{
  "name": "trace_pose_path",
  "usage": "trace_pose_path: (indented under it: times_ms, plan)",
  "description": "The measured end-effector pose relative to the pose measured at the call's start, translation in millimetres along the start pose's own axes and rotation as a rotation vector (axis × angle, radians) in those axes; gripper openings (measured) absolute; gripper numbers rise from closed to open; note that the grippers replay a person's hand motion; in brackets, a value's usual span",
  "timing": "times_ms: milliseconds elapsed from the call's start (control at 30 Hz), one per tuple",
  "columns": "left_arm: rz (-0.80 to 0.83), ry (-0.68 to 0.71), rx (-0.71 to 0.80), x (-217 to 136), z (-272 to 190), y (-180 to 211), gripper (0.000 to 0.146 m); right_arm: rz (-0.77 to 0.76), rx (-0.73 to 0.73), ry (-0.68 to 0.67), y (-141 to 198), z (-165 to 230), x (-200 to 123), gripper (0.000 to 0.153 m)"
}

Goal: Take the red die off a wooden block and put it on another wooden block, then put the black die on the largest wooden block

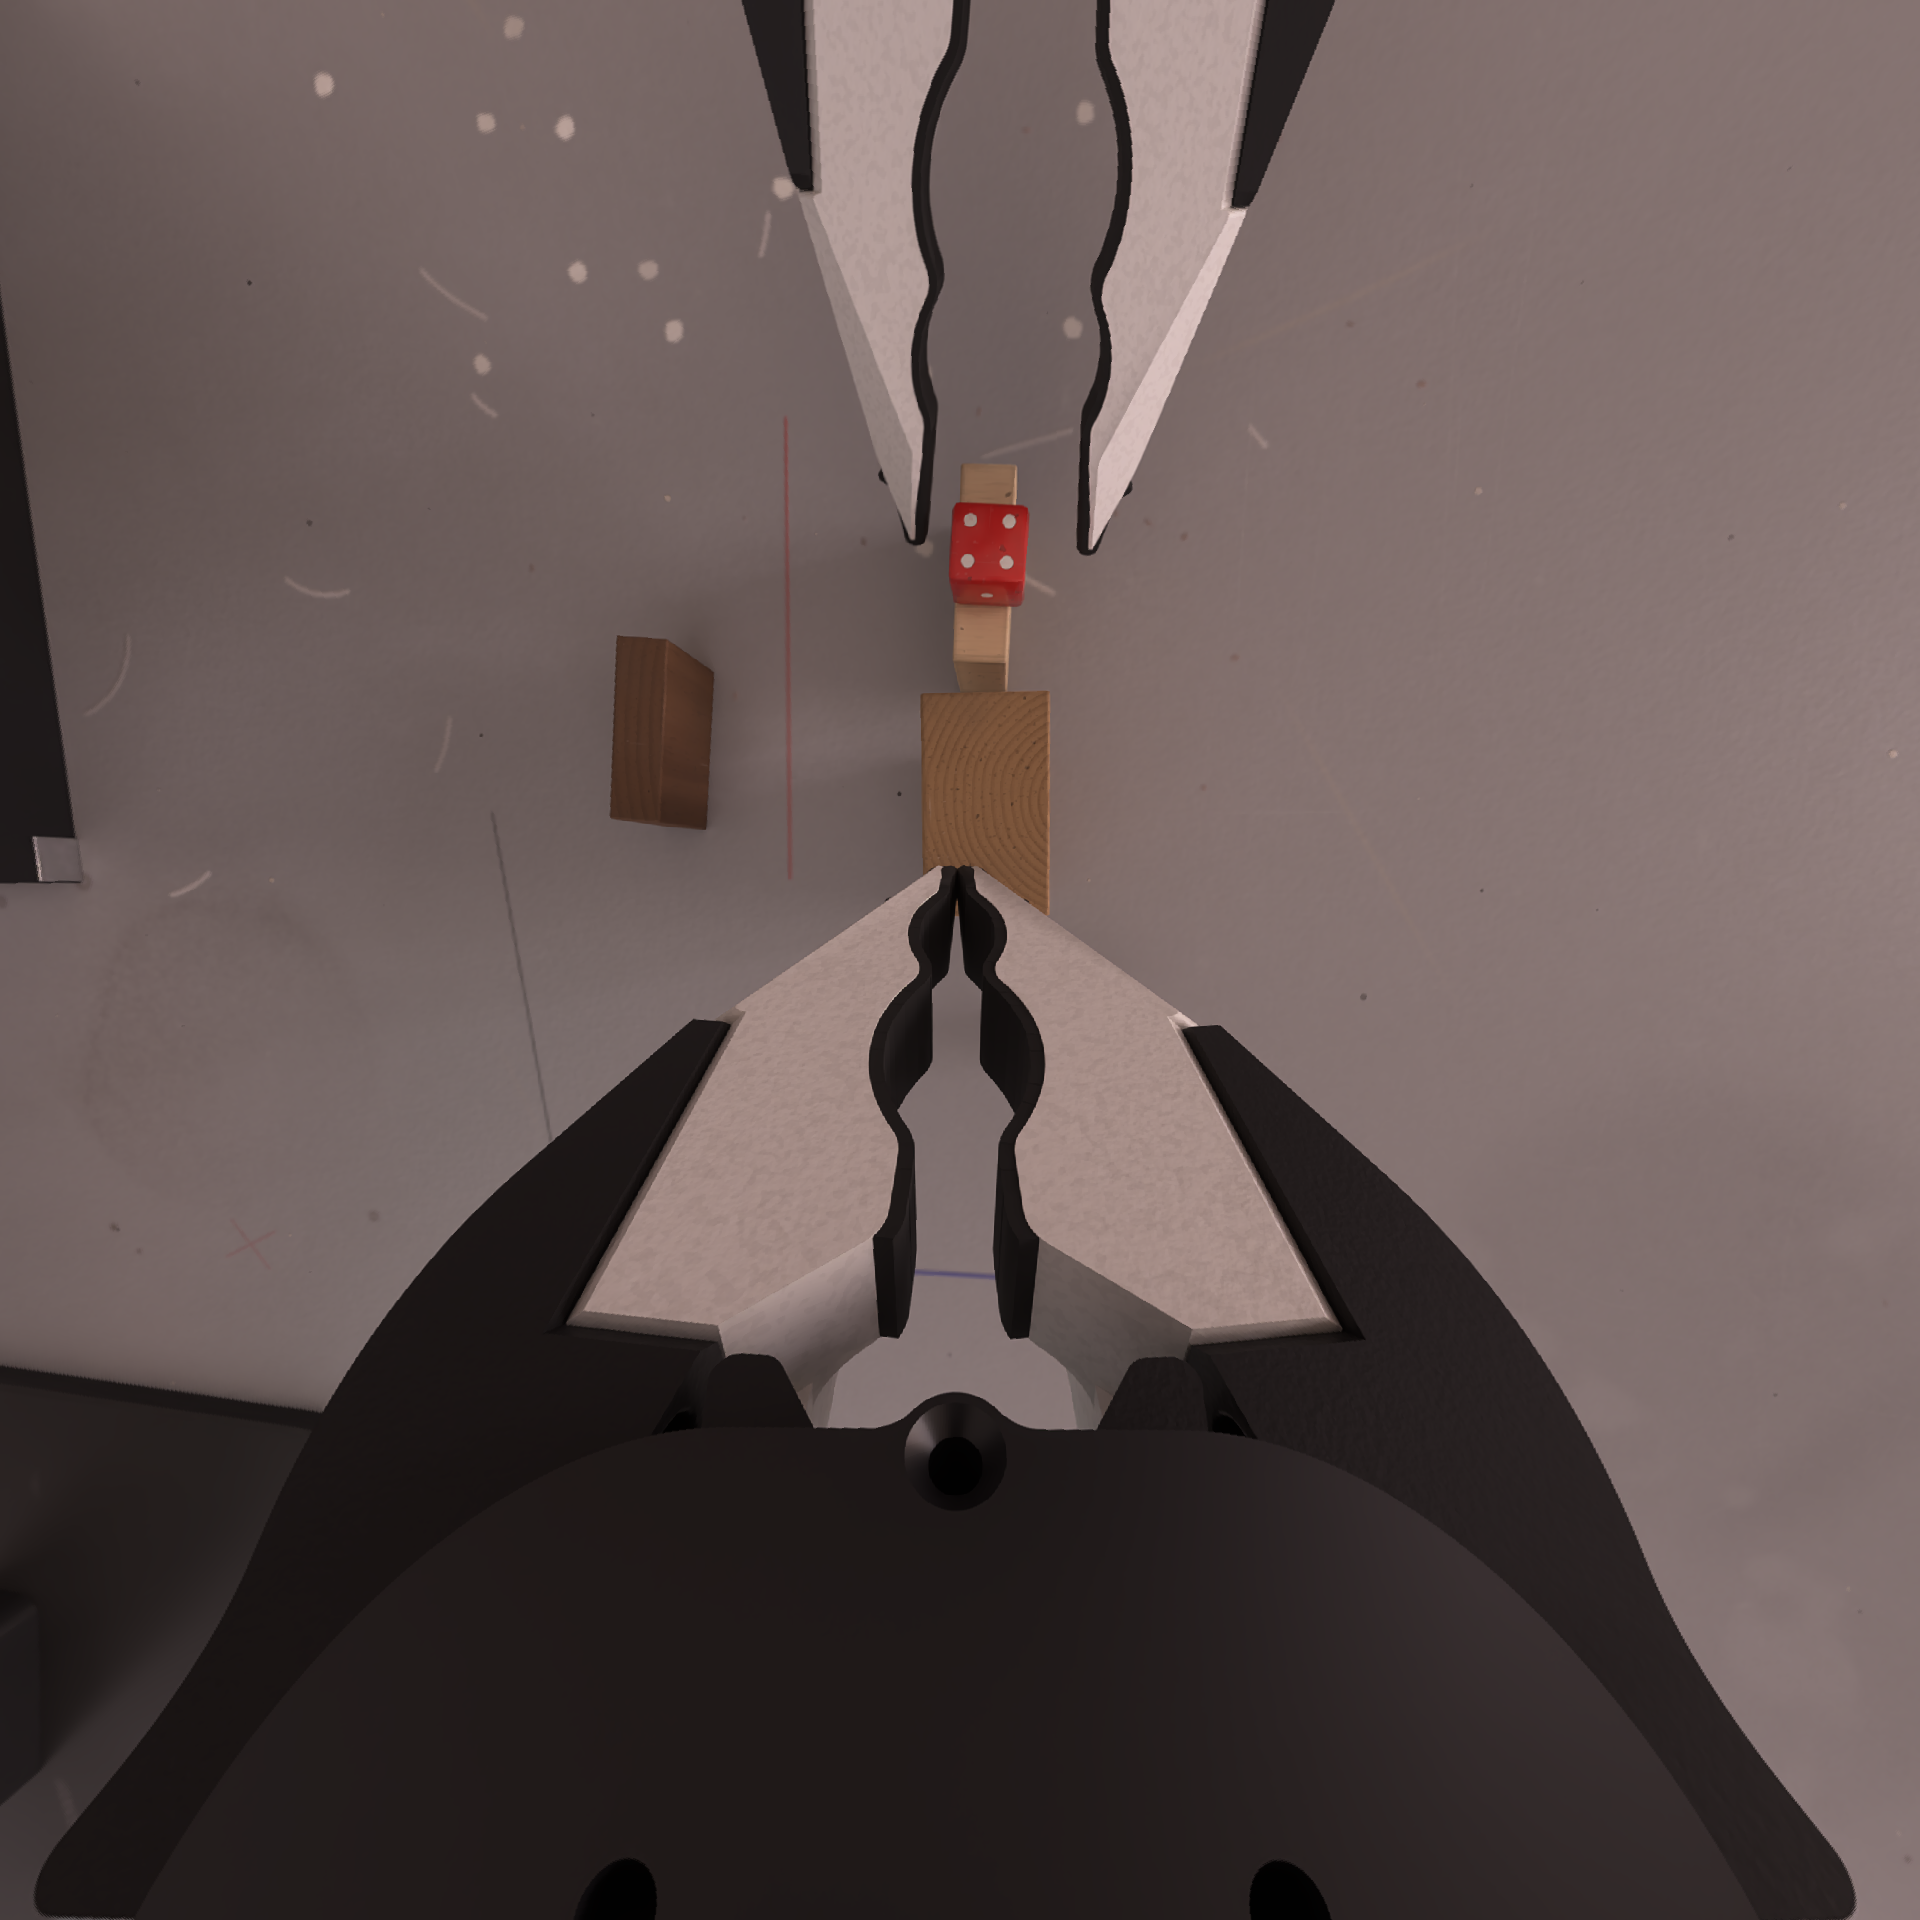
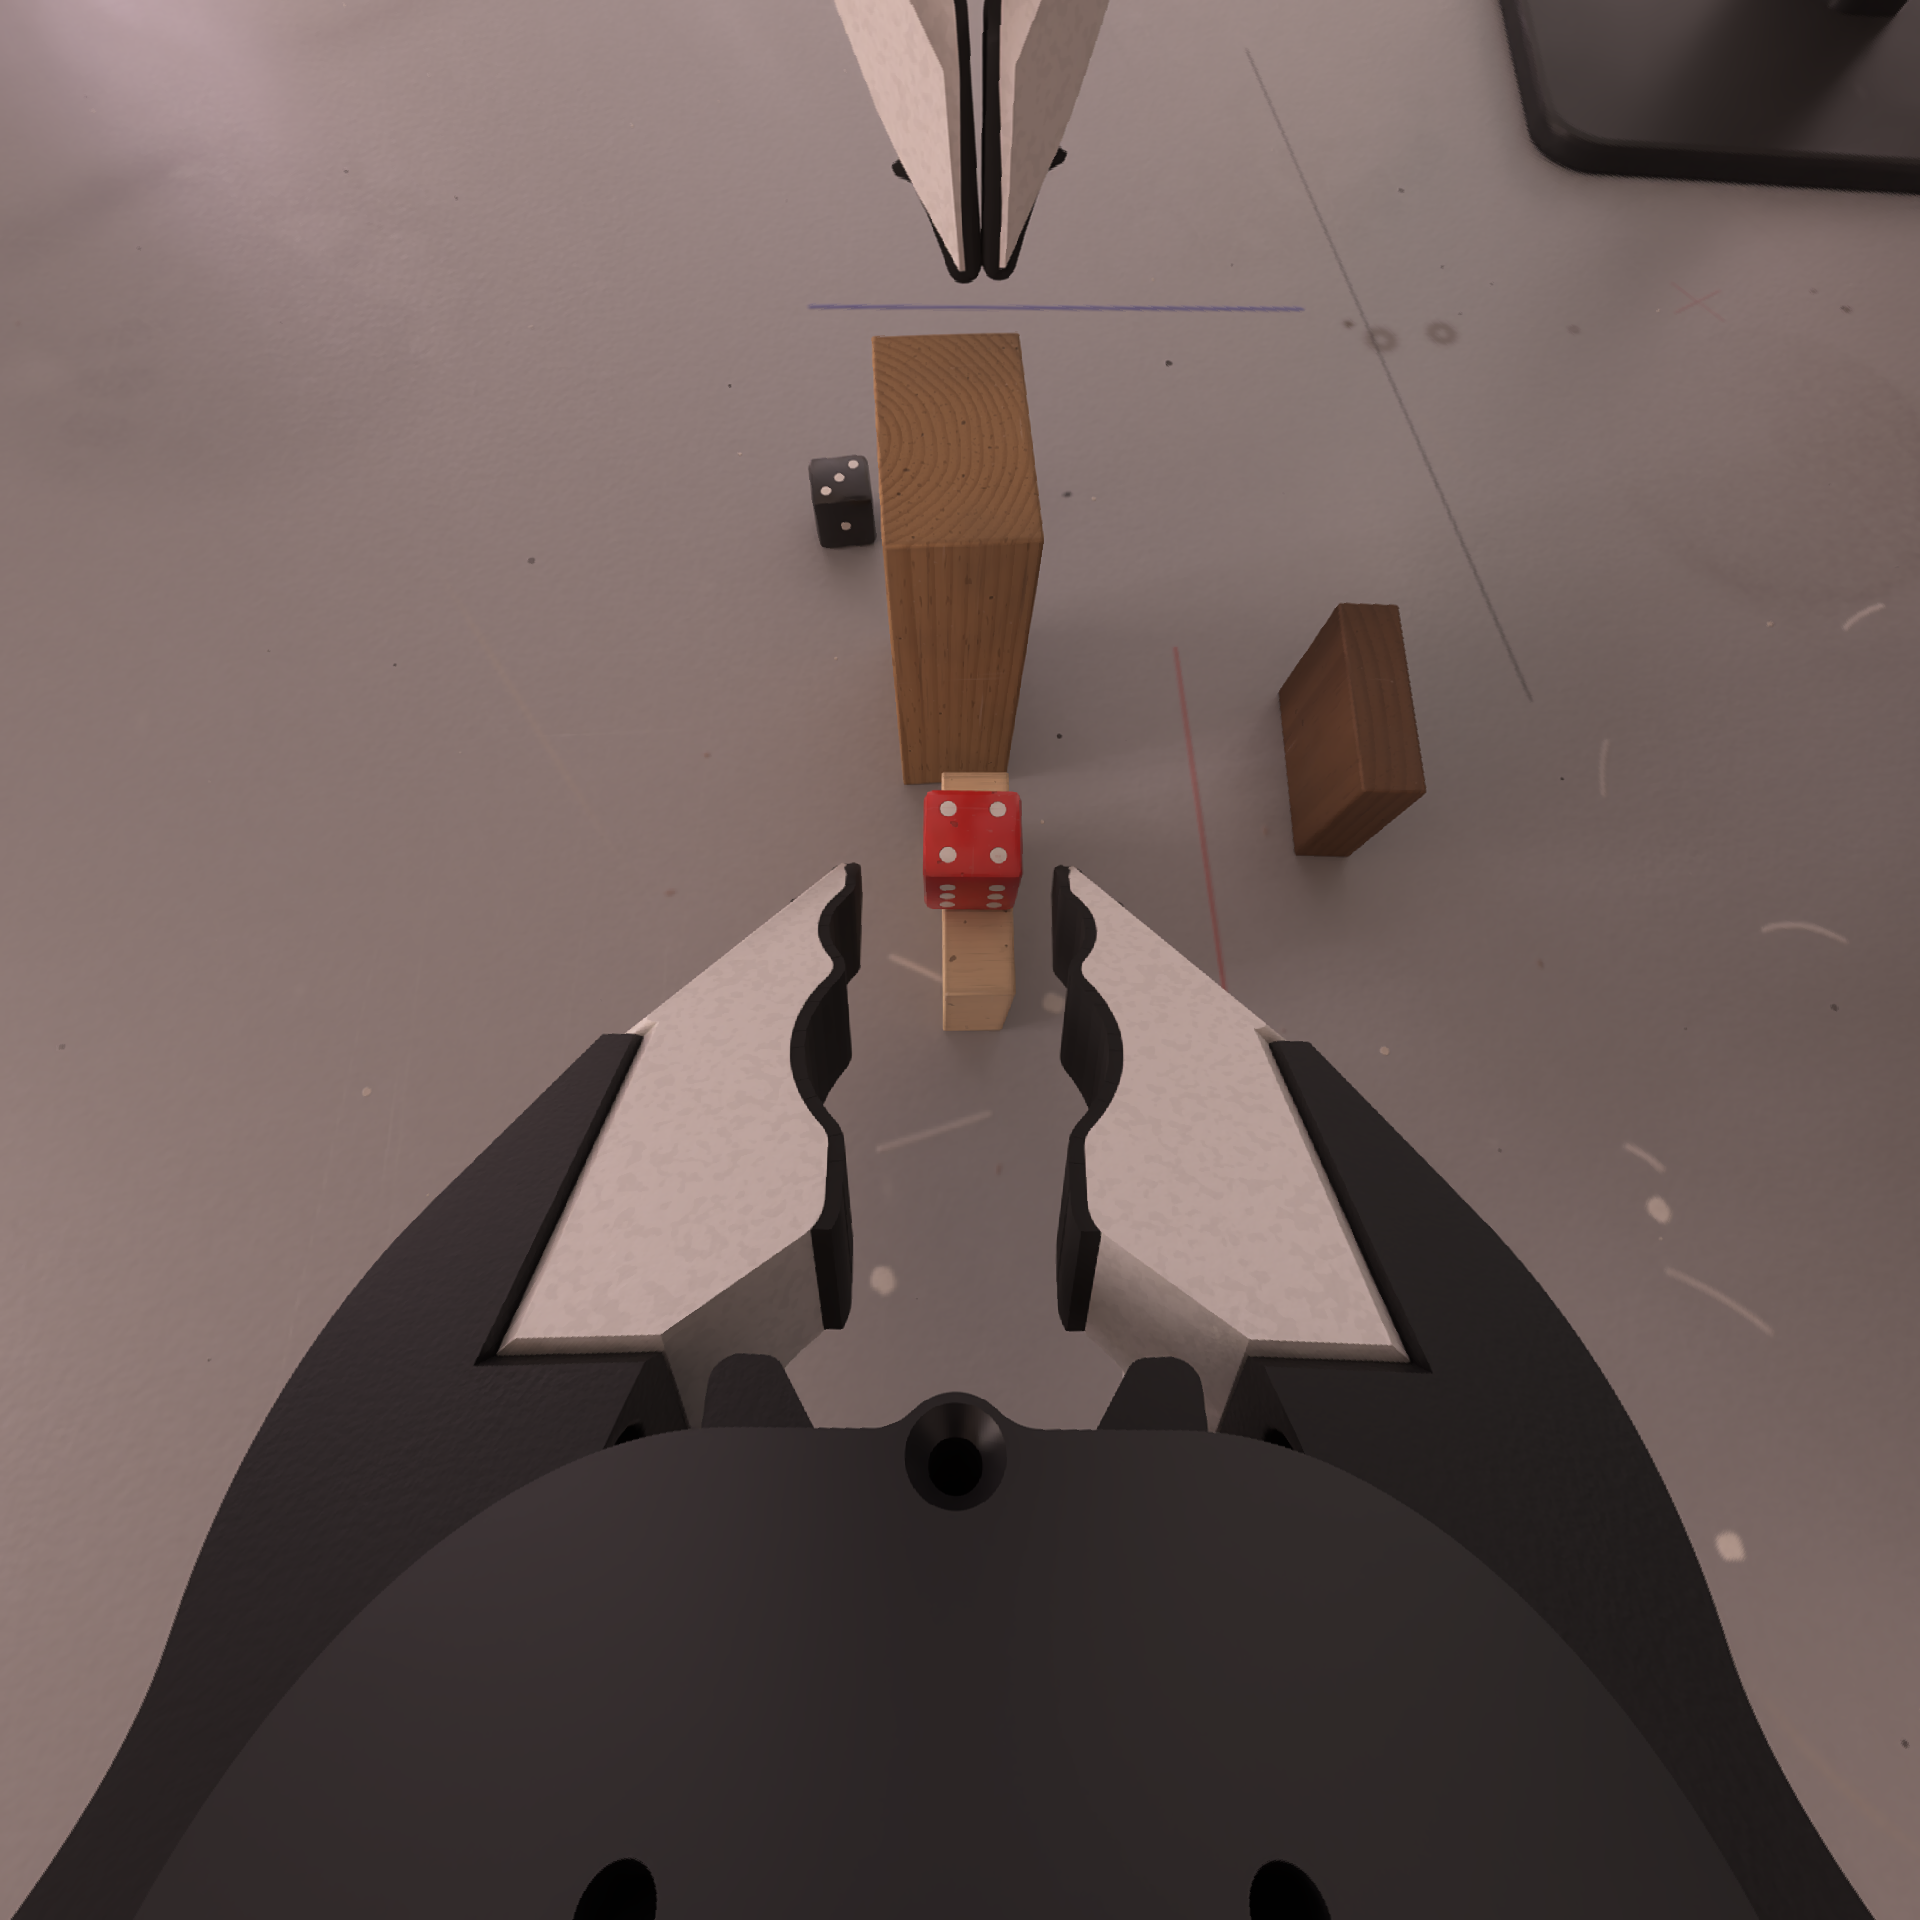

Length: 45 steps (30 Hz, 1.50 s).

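The red die (image 2: pixel 972 862) sits on a small pale wooden block (image 2: pixel 977 971); both also show in the left wrist view, die (image 1: pixel 988 551) and block (image 1: pixel 983 639). My right gripper (image 2: pixel 956 883) is open, its fingertips just short of the die on either side; it shows opposite in the left wrist view (image 1: pixel 1000 540). The tall, largest tan block (image 2: pixel 958 551) stands right behind the pale one. The black die (image 2: pixel 842 501) lies on the table beside it. My left gripper (image 1: pixel 957 878) is shut and empty, at the tan block's (image 1: pixel 985 795) near end.
A dark brown block (image 2: pixel 1351 727) lies apart on the grey table (image 2: pixel 416 727), also in the left wrist view (image 1: pixel 661 732). A dark stand base (image 2: pixel 1714 94) sits at the far right corner. A dark edge (image 1: pixel 31 675) runs along the left.
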<state>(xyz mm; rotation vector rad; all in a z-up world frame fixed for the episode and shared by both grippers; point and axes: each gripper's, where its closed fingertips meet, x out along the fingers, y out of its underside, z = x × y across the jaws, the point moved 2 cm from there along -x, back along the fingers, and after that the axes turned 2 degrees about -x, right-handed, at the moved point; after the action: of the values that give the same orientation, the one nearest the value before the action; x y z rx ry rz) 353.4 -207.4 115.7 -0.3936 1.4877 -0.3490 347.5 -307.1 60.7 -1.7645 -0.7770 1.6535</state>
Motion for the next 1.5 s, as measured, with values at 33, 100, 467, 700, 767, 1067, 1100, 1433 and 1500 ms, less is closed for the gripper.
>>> trace_pose_path:
  times_ms: [33,100,467,700,767,1067,1100,1433,1500]
  plan:
    - [0.008,0.001,0.003,0.1,0.8,0.2,0.0,0.001,0.0,0.0,0.3,-0.1,0.0,0.034]
    - [0.04,0.006,0.009,1.7,1.4,2.2,0.0,0.001,0.001,0.0,0.7,-0.3,0.0,0.032]
    - [0.092,0.047,0.009,4.9,3.7,2.3,0.0,0.01,0.003,-0.006,3.6,0.2,3.2,0.032]
    - [0.106,0.033,0.032,5.6,2.7,2.1,0.0,0.007,0.006,-0.004,4.1,-0.7,2.2,0.032]
    - [0.112,0.025,0.038,5.6,2.5,2.1,0.0,0.007,0.006,-0.002,4.3,-1.2,1.7,0.032]
    - [0.16,0.033,0.059,6.6,0.6,0.9,0.0,0.001,0.006,0.009,3.3,-3.0,-1.7,0.032]
    - [0.159,0.035,0.058,6.7,0.5,0.8,0.0,0.0,0.006,0.01,3.0,-3.2,-2.0,0.031]
    - [0.159,0.037,0.063,7.2,-0.6,0.9,0.0,-0.011,0.005,0.023,0.9,-5.3,-6.0,0.031]
    - [0.163,0.035,0.069,7.3,-0.6,0.9,0.0,-0.013,0.004,0.026,0.3,-5.7,-7.1,0.031]
